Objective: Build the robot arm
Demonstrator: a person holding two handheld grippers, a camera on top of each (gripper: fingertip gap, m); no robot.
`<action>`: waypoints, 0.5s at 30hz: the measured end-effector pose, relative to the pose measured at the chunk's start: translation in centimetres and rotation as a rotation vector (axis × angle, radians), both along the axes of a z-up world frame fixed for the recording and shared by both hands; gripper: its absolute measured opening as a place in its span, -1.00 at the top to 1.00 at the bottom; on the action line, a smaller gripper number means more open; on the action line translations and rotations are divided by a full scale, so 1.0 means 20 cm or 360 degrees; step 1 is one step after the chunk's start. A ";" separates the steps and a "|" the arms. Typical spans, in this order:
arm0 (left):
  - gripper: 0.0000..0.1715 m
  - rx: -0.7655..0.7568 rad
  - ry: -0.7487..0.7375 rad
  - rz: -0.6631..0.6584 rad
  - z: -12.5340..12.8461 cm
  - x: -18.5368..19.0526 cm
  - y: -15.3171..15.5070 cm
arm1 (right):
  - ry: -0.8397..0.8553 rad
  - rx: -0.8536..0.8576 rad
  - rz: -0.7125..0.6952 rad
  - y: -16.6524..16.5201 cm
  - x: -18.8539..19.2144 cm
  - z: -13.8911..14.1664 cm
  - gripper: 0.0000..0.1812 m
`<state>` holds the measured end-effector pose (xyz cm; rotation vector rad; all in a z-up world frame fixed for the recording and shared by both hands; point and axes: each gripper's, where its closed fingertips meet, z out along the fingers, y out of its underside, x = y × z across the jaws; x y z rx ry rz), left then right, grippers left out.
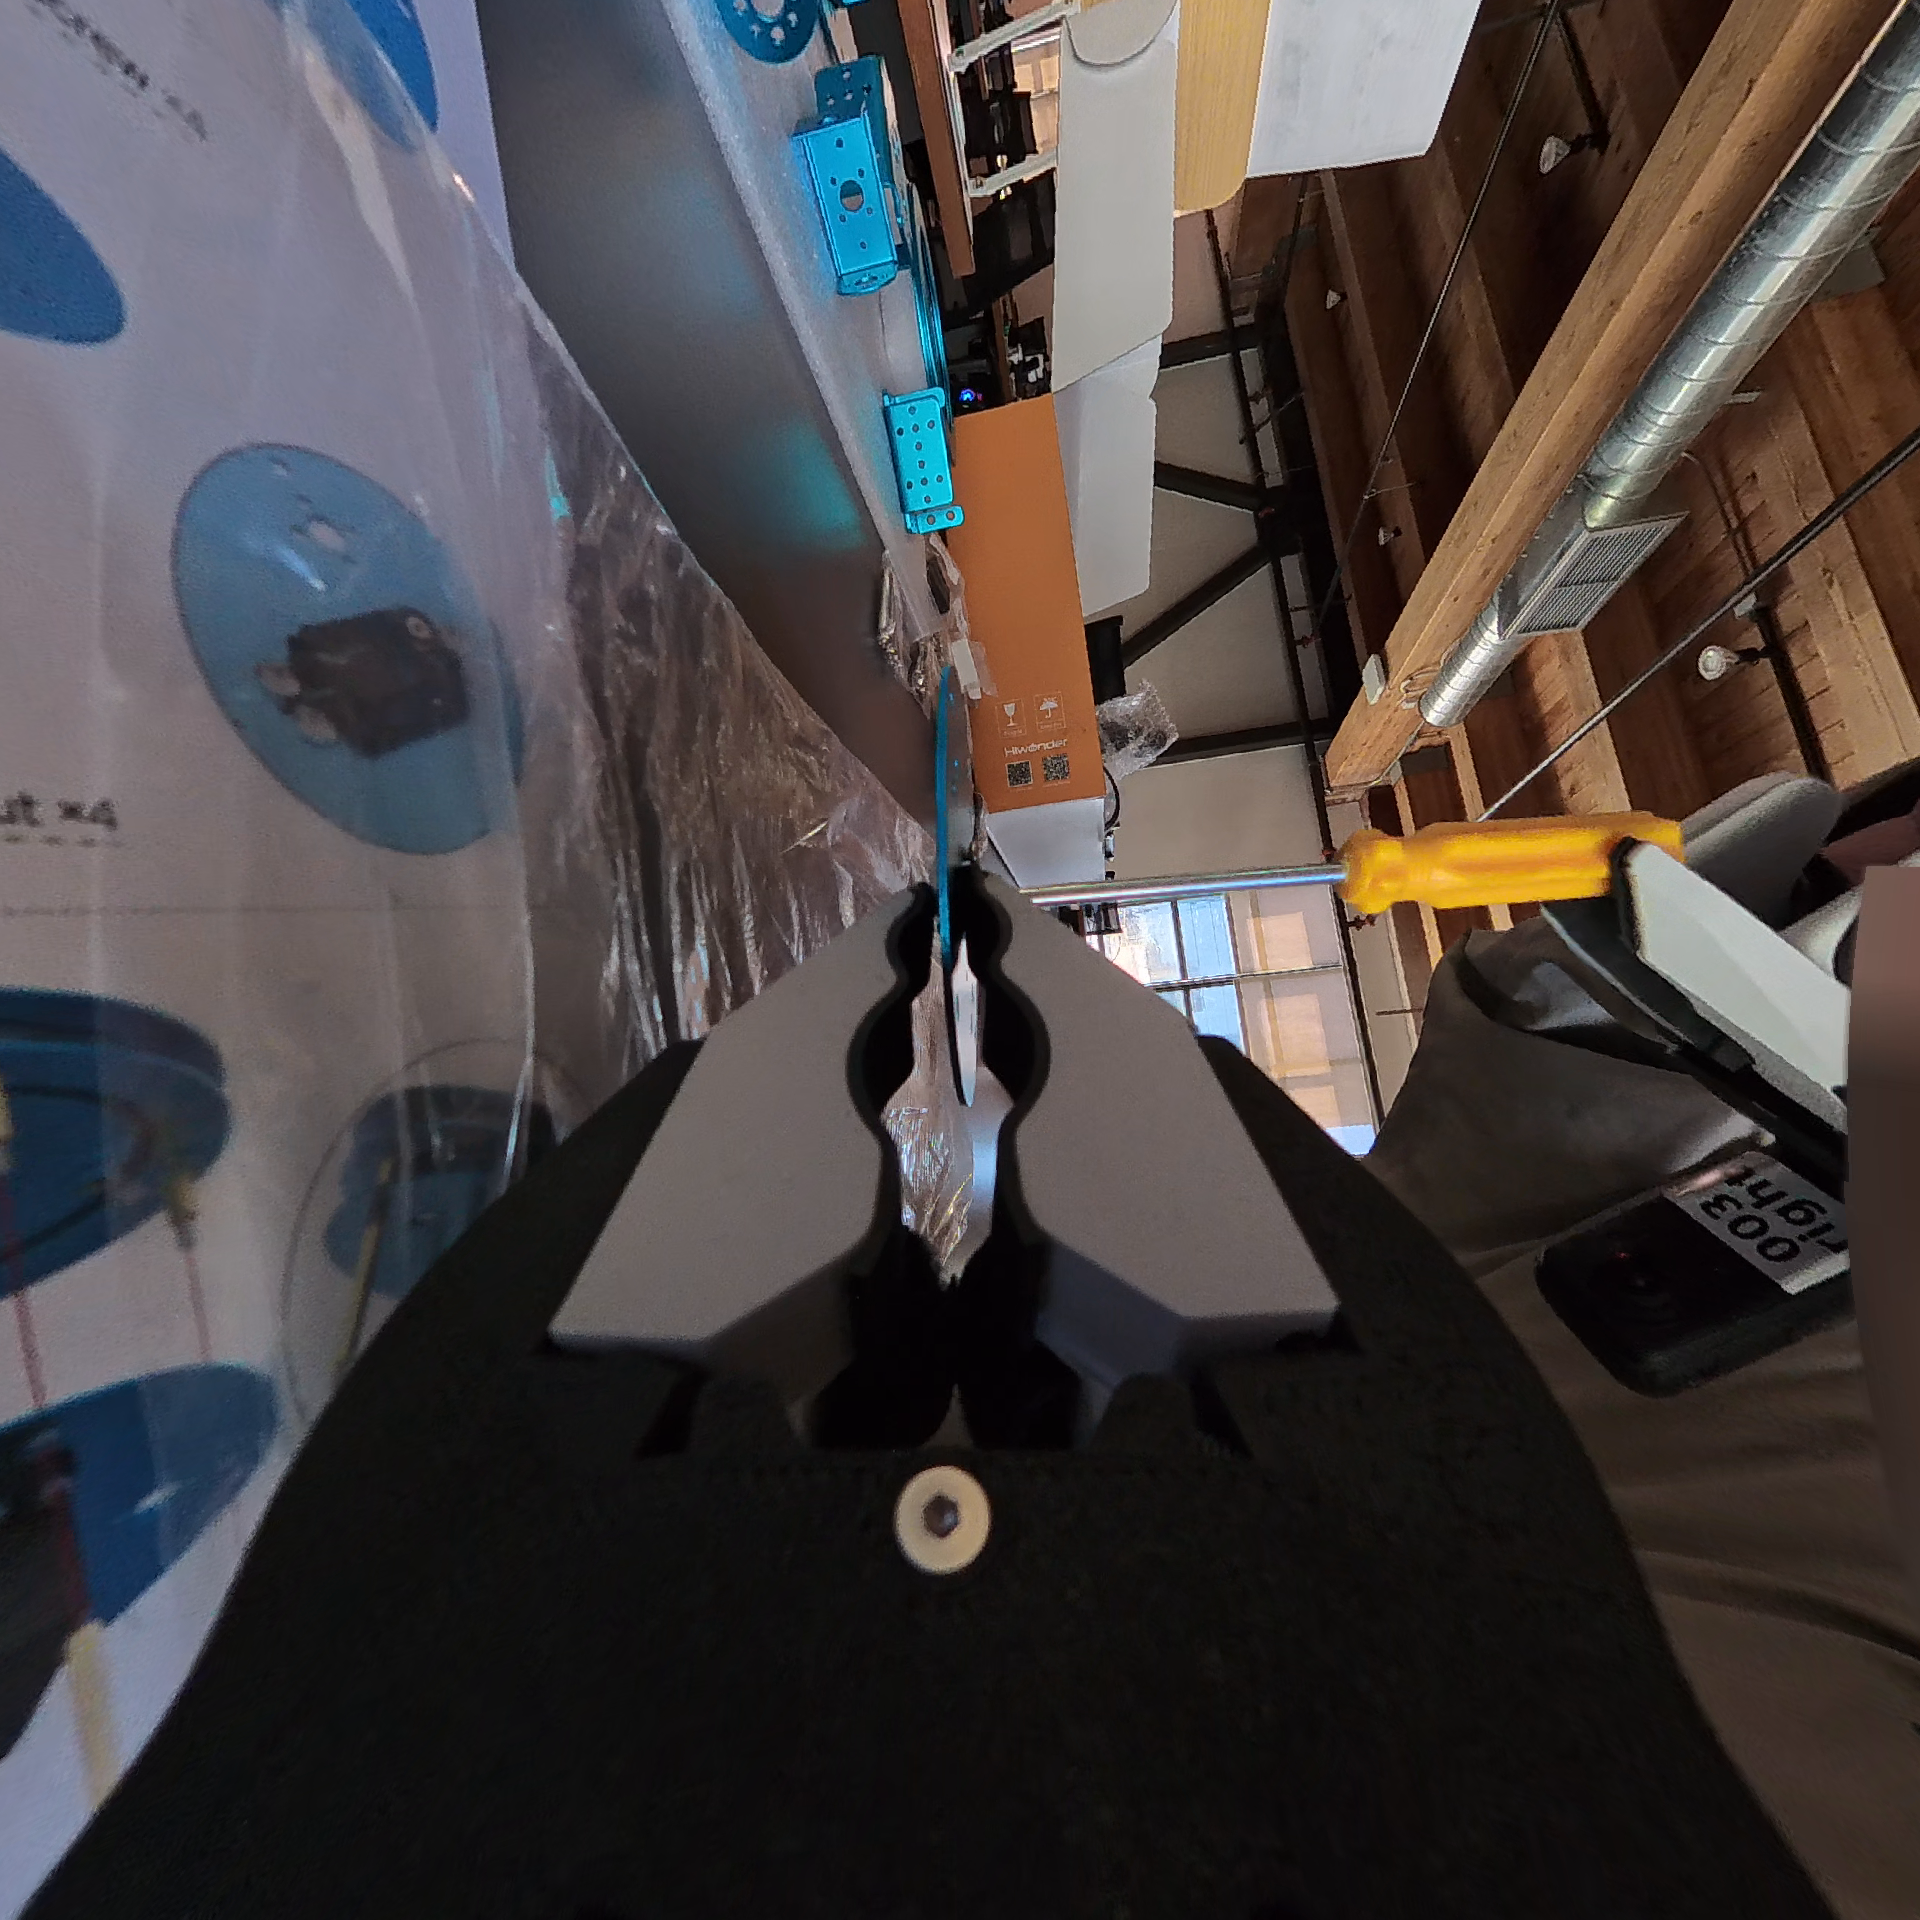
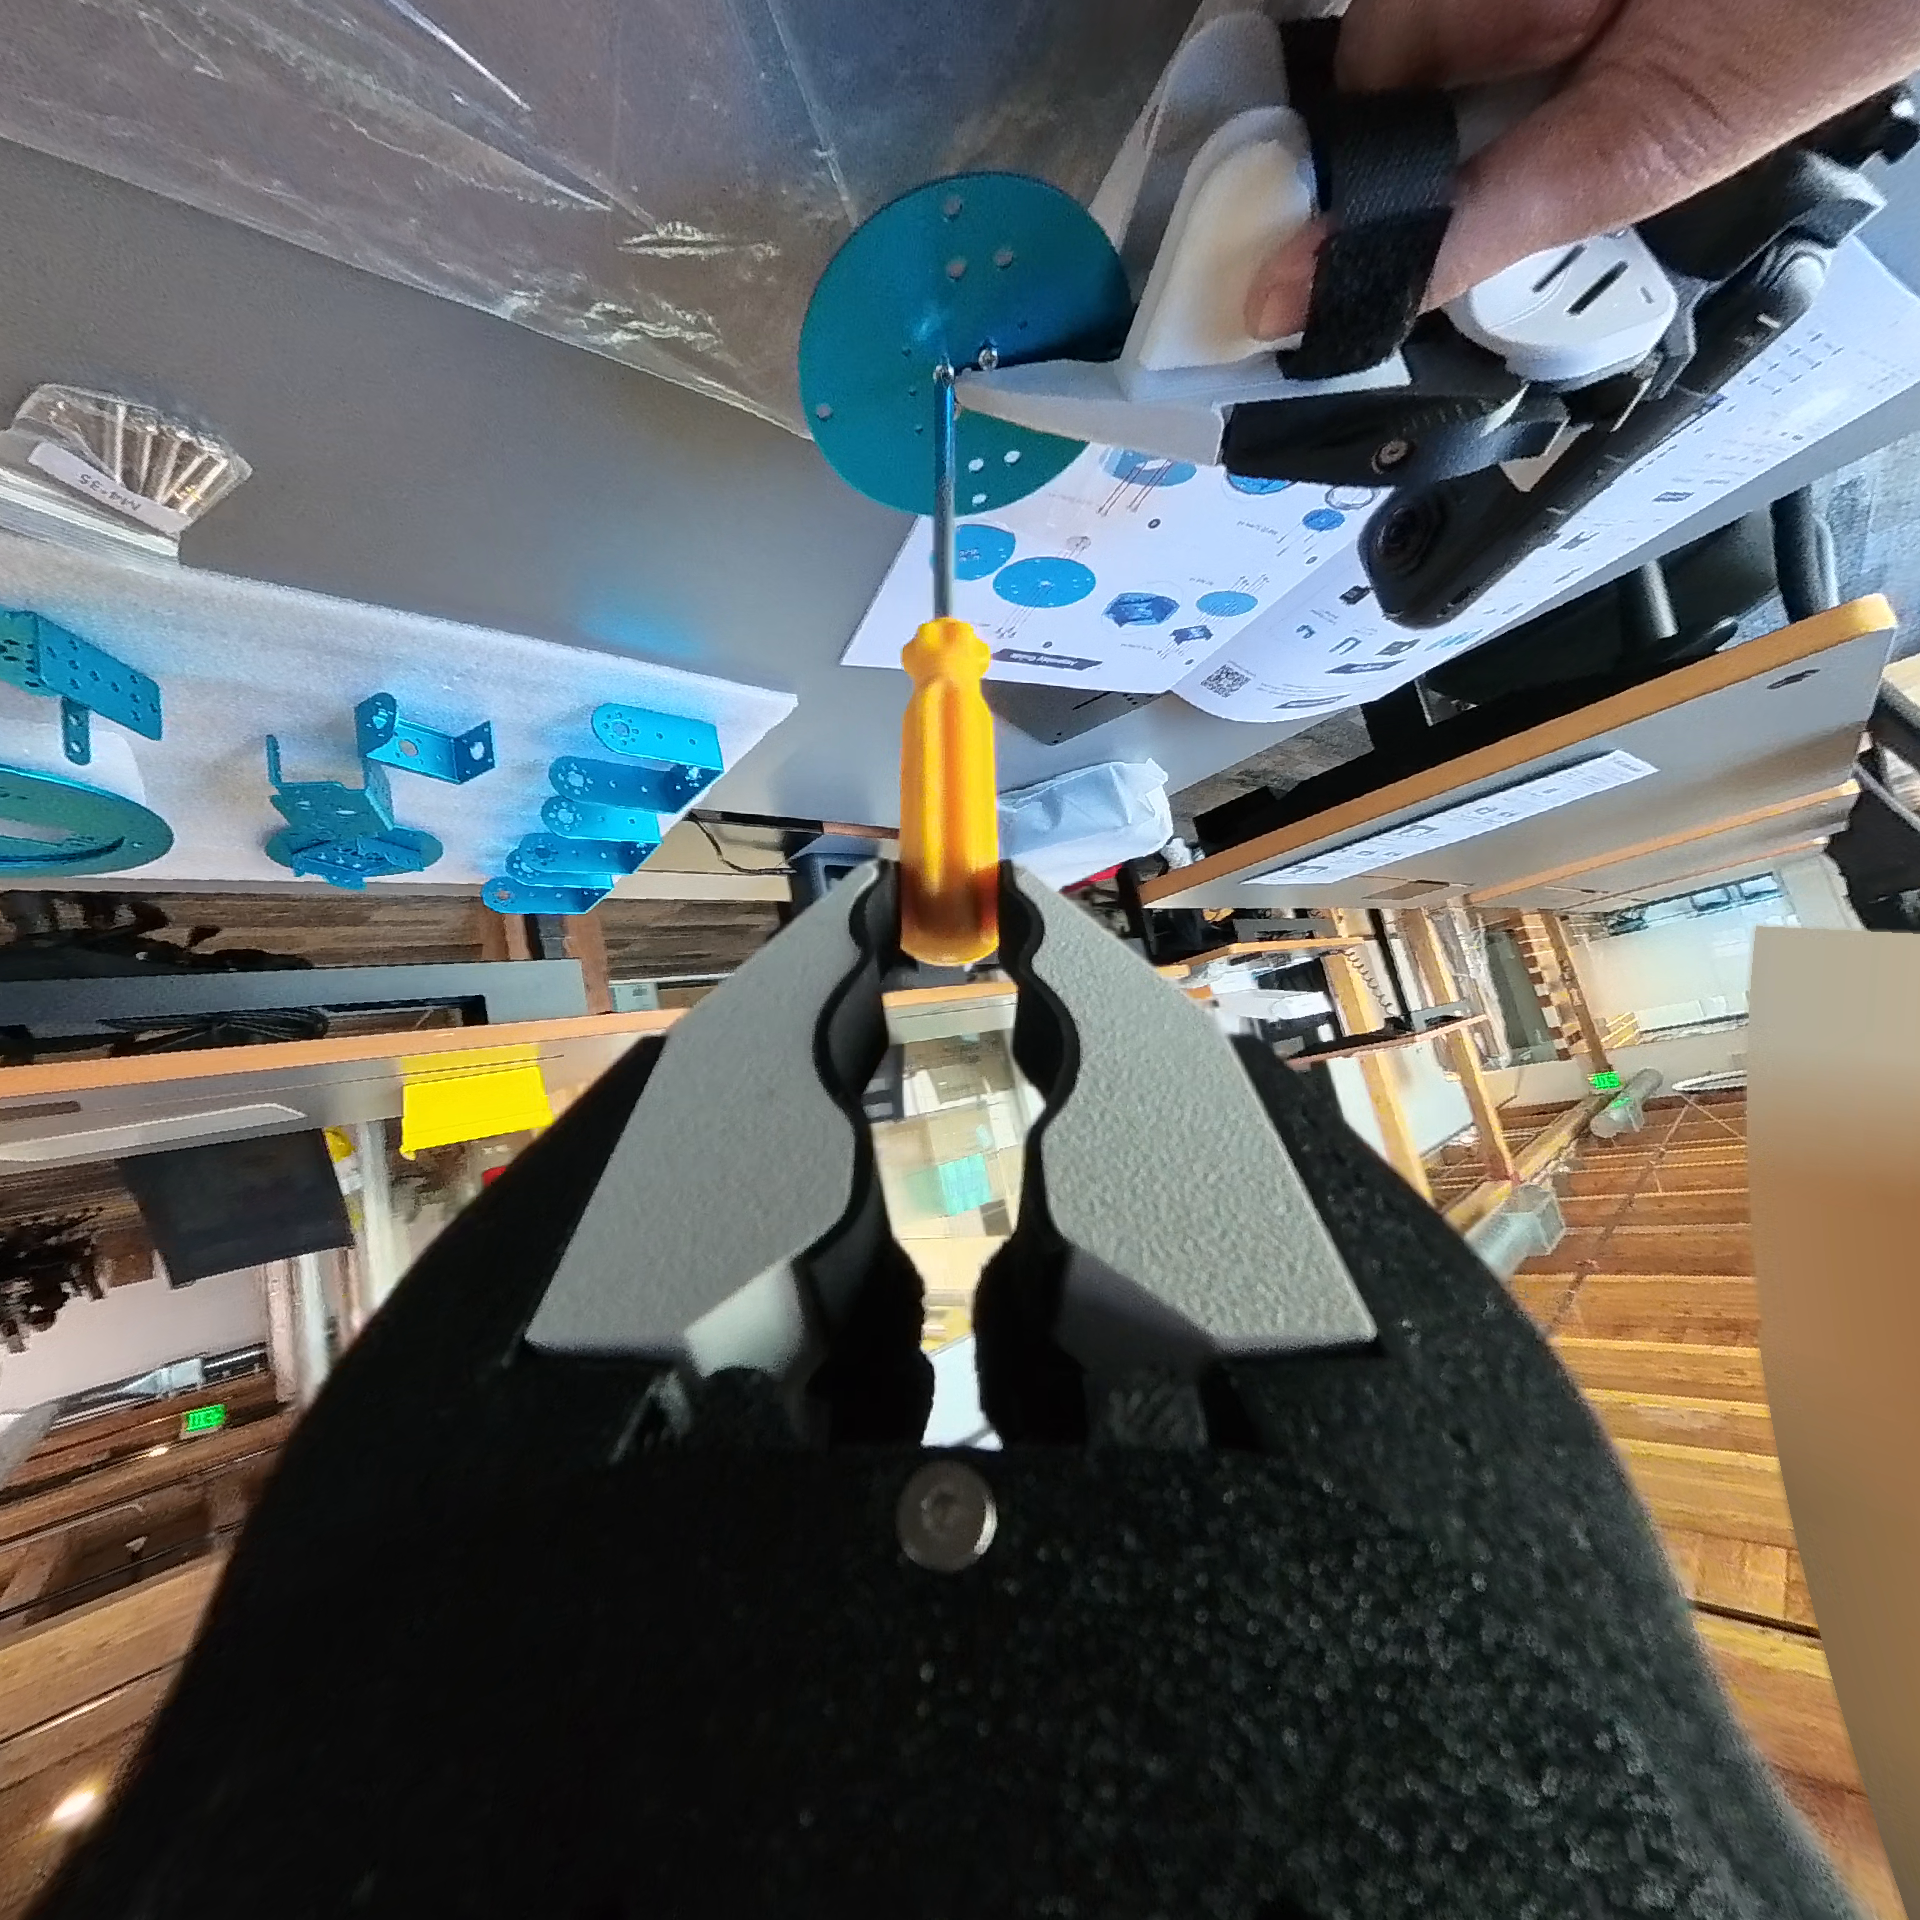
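Observation:
My left gripper (image 1: pixel 954 899) is shut on a round blue metal disc (image 1: pixel 948 769), seen edge-on in the left wrist view; the disc's face with its holes shows in the right wrist view (image 2: pixel 914 312), held off the table by the left gripper (image 2: pixel 971 400). My right gripper (image 2: pixel 943 894) is shut on the yellow handle of a screwdriver (image 2: pixel 943 790). The screwdriver's steel shaft (image 2: pixel 943 488) reaches to a screw near the disc's centre. In the left wrist view the screwdriver (image 1: pixel 1507 857) comes in from the right and its tip meets the disc, with the right gripper (image 1: pixel 1642 862) behind it.
A printed assembly sheet (image 2: pixel 1299 582) lies on the grey table (image 2: pixel 416 457). Several blue metal brackets (image 2: pixel 603 821) sit on white foam (image 2: pixel 312 644). A clear plastic sheet (image 2: pixel 364 156), a bag of screws (image 2: pixel 125 457) and an orange box (image 1: pixel 1023 613) are nearby. A person's hand (image 2: pixel 1507 135) grips the left gripper. Tip to tip, the grippers are about 12 centimetres apart.

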<state>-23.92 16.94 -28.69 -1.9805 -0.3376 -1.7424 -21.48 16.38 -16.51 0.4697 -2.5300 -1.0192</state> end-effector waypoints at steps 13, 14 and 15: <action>0.94 0.0003 0.0099 0.0048 -0.02 -0.01 0.01 | 0.0162 0.0232 -0.0182 0.02 -0.03 -0.01 0.80; 0.94 -0.0003 0.0097 0.0045 -0.03 -0.01 0.01 | 0.0147 0.0267 -0.0161 0.03 -0.02 -0.01 0.80; 0.94 -0.0002 0.0106 0.0045 -0.03 -0.01 0.01 | 0.0128 0.0263 -0.0152 0.03 -0.01 -0.02 0.81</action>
